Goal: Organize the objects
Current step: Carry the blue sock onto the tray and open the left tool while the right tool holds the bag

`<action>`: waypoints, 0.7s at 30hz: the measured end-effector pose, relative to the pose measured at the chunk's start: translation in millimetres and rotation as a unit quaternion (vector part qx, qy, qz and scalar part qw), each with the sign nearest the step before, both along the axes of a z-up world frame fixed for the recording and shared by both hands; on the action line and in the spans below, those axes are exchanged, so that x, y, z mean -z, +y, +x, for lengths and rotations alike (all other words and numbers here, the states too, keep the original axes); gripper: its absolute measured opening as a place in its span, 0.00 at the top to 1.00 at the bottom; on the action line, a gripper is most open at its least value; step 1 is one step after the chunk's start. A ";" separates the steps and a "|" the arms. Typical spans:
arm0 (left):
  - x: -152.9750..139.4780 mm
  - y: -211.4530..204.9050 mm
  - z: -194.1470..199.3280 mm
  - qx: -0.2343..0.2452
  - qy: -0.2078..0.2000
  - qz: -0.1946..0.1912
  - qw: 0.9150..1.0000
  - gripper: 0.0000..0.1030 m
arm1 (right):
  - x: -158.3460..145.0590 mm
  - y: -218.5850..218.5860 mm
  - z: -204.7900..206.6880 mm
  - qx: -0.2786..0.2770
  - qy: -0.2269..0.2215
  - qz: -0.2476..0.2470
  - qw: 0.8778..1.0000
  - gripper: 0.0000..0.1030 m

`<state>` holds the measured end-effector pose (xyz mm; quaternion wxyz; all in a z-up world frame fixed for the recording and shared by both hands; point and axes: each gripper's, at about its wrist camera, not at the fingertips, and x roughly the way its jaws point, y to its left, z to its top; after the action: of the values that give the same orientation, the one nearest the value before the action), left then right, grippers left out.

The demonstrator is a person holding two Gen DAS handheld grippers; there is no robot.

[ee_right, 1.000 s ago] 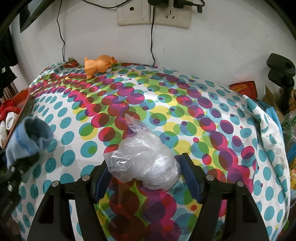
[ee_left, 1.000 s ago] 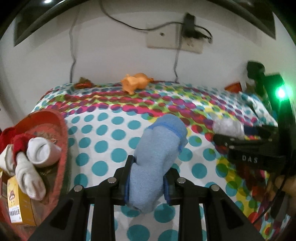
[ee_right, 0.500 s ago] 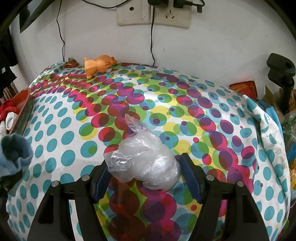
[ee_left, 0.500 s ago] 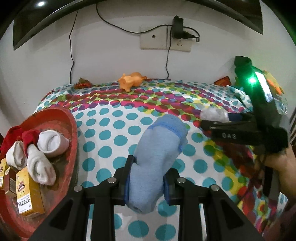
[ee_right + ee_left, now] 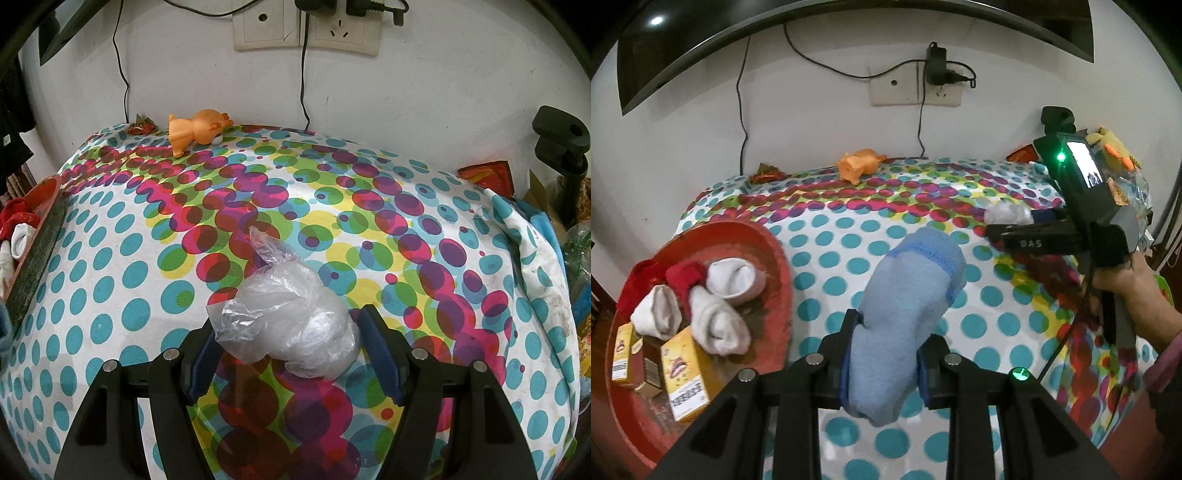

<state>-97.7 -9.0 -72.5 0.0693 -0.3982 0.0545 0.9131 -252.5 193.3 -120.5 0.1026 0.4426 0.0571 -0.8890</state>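
The left gripper (image 5: 882, 360) is squeezing tight on a rolled blue sock (image 5: 905, 314), pinching it near its lower end. The sock is long, and its long side runs away from the jaws, up and a little to the right in the left wrist view, with the darker cuff end pointing toward the far wall. It is up in the air above the dotted cloth (image 5: 849, 266), not lying on it. The right gripper (image 5: 291, 354) has its jaws set wide around a crumpled clear plastic bag (image 5: 291, 328); the bag fills the gap, and the pads look like they press its sides, so it seems to be held. The bag is a round lump with no real long side, but a thin twisted tail sticks up and away from the jaws. To the left sits a red tray (image 5: 775, 254) that already has white socks (image 5: 713, 314), red socks (image 5: 681, 280) and small yellow boxes (image 5: 685, 373) in it. So part of the tidying looks done. The blue sock and the bag are not put away yet, and I think the sock belongs with the others in the tray. An orange toy (image 5: 195, 129) and a small wrapper (image 5: 140, 127) are also left by the far wall.
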 end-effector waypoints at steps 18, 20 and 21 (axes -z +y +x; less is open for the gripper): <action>-36.6 -92.2 8.9 -0.078 0.003 -0.021 0.997 0.73 | 0.4 -0.1 0.3 0.000 0.000 0.000 1.000 0.34; -37.2 -103.5 8.4 -0.087 0.002 -0.026 0.996 0.73 | 0.5 -0.1 0.4 0.000 0.000 0.000 1.000 0.34; -38.0 -110.5 7.7 -0.097 0.001 -0.028 0.995 0.73 | 0.5 -0.2 0.4 0.000 0.000 0.000 1.000 0.34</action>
<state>-90.0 -119.5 -34.5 -0.0305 -0.4025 0.0416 0.9140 -252.1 193.2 -121.0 0.1024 0.4425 0.0574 -0.8891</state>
